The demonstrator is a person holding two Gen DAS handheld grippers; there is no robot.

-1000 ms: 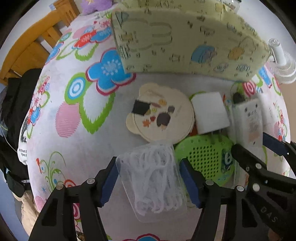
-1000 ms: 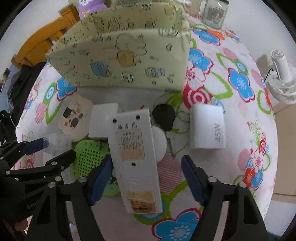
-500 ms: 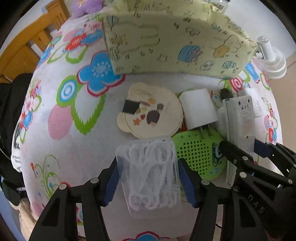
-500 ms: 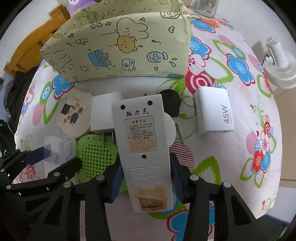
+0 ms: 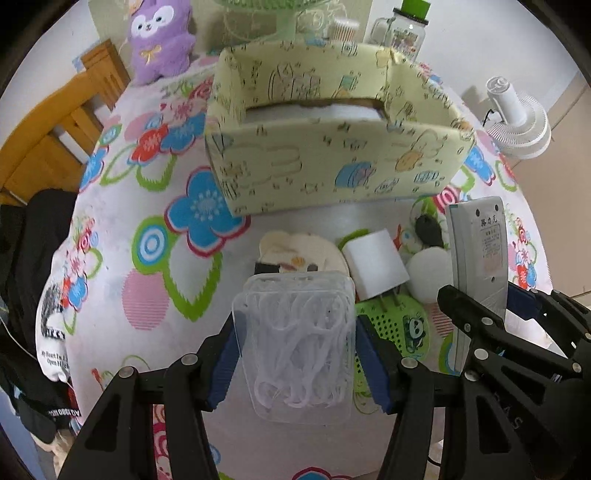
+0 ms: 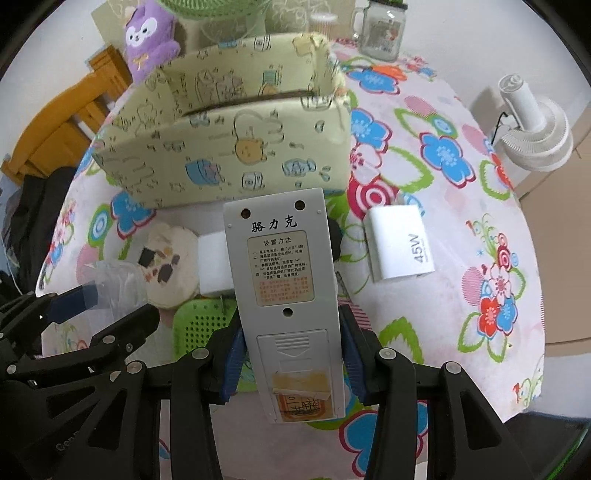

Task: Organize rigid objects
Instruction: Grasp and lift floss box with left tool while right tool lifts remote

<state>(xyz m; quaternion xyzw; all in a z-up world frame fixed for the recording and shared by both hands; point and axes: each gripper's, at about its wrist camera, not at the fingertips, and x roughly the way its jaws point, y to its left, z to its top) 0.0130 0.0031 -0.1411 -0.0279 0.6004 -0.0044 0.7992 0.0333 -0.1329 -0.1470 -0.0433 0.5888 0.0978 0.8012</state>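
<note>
My left gripper (image 5: pixel 295 354) is shut on a clear plastic box of white floss picks (image 5: pixel 297 343) and holds it above the flowered tablecloth. My right gripper (image 6: pixel 291 350) is shut on a grey remote control (image 6: pixel 284 280), back side up, also lifted; the remote shows in the left wrist view (image 5: pixel 480 254). A yellow patterned storage box (image 5: pixel 332 155) stands open just beyond both, also in the right wrist view (image 6: pixel 229 147). On the cloth lie a bear-shaped wooden coaster (image 5: pixel 295 254), a white charger cube (image 5: pixel 376 264), a green perforated disc (image 5: pixel 399 325), a black object (image 5: pixel 428 230) and a 45W charger (image 6: pixel 400 242).
A white desk fan (image 6: pixel 535 129) stands at the right beyond the table edge. A purple plush toy (image 5: pixel 159 40) and a glass jar (image 6: pixel 382 31) stand behind the box. A wooden chair (image 5: pixel 48 147) with dark clothing is at the left.
Both grippers closed on their objects and rose. The floss box and the remote came off the cloth, and the view tilted up toward the yellow box.
</note>
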